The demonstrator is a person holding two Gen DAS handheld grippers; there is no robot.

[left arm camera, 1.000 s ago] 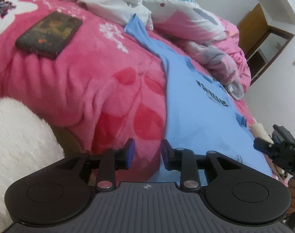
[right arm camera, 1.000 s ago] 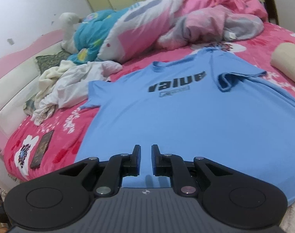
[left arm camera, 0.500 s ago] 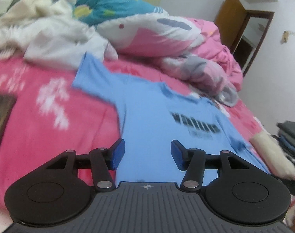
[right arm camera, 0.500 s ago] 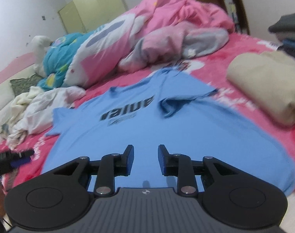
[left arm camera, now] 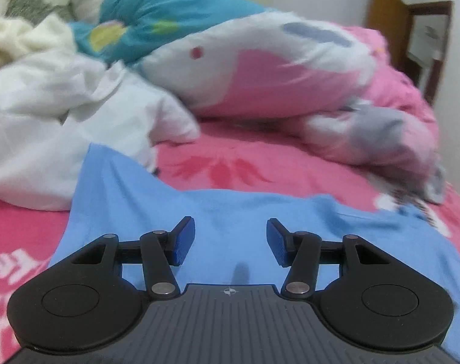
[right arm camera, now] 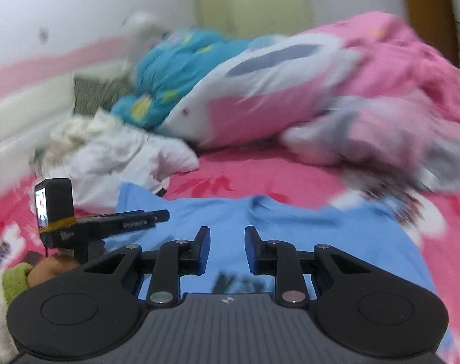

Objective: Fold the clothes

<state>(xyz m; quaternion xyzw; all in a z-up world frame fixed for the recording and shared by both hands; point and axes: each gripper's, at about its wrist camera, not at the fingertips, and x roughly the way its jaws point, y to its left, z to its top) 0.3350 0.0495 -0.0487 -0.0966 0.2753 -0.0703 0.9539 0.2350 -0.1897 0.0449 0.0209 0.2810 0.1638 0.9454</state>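
bed: pink floral bedspread [left arm camera: 260, 163], takes up most of both views
duvet: pink-white-grey heap [left arm camera: 290, 85] at far side, teal bedding [left arm camera: 157, 12] bunched beside it
white clothes: crumpled pile [left arm camera: 63, 127] at far left, touching the shirt's sleeve
shirt: blue T-shirt [left arm camera: 230, 212] spread flat on the bedspread, collar on the far side, dark print partly visible in right wrist view, blurred
left gripper [left arm camera: 230, 241]: over the shirt's shoulder area, jaws well apart, nothing between, not gripping
right gripper [right arm camera: 226, 250]: over the shirt's chest, narrow gap, jaws just closing a little, nothing held
hand: in a green cuff [right arm camera: 51, 268], holding the left tool
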